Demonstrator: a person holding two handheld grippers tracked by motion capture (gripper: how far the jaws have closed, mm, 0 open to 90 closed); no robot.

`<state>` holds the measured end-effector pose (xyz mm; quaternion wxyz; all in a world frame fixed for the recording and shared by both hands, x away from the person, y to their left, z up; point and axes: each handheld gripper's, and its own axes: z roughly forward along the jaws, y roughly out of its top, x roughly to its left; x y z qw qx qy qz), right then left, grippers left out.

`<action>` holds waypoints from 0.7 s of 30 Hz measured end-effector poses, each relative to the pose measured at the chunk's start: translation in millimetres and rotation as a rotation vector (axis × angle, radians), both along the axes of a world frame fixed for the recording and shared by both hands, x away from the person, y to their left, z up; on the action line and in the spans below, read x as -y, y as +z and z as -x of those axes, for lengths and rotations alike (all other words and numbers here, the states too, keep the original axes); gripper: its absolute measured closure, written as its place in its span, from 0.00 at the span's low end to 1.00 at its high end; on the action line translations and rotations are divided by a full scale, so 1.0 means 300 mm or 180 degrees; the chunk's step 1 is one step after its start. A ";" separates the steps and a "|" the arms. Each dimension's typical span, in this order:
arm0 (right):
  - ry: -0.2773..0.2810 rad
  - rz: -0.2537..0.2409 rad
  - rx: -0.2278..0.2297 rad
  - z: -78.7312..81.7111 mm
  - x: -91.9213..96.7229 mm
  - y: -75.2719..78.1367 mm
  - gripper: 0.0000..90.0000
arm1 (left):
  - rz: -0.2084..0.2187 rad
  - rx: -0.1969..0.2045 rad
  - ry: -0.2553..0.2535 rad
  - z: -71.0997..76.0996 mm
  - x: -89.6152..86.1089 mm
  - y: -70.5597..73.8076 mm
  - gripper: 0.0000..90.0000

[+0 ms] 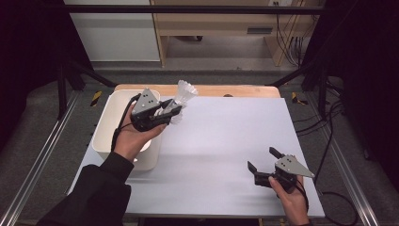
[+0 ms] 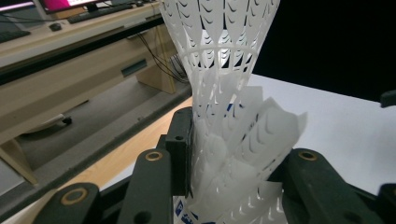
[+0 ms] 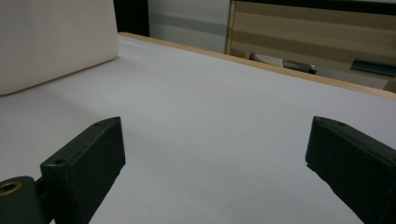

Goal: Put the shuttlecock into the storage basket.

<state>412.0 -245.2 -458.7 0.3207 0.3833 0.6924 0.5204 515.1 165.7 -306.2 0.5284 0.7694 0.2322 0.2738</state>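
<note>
High view: white foam netting (image 1: pixel 181 96) is being pinched by the left gripper (image 1: pixel 170 113) beside the white bin (image 1: pixel 106 129); right gripper (image 1: pixel 264 162) is being held spread wide, empty, over the table (image 1: pixel 226 141).

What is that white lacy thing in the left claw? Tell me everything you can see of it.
It is a white foam net sleeve, the soft mesh kind, cut with rows of small slits. It looks light and squashy. The left gripper is shut on its lower end, crumpling it between the jaws, while the top flares out like a funnel. It is held in the air, tilted up, beside the white bin and above the table.
</note>
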 end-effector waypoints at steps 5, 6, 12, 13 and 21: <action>0.0002 -0.0020 -0.0004 0.001 0.004 0.002 0.05 | 0.0111 0.0042 0.0180 -0.033 -0.063 0.014 0.71; 0.0002 -0.0022 -0.0004 0.001 0.004 0.001 0.05 | 0.0135 0.0034 0.0209 -0.040 -0.074 0.014 0.71; 0.0009 -0.0013 0.0003 0.001 0.004 0.001 0.05 | 0.0261 0.0020 0.0349 -0.072 -0.126 0.013 0.71; 0.0007 -0.0016 0.0001 0.001 0.005 0.001 0.05 | 0.0276 0.0026 0.0373 -0.075 -0.133 0.012 0.71; 0.0010 -0.0011 -0.0003 0.001 0.004 0.001 0.05 | 0.0316 0.0020 0.0450 -0.090 -0.164 0.004 0.71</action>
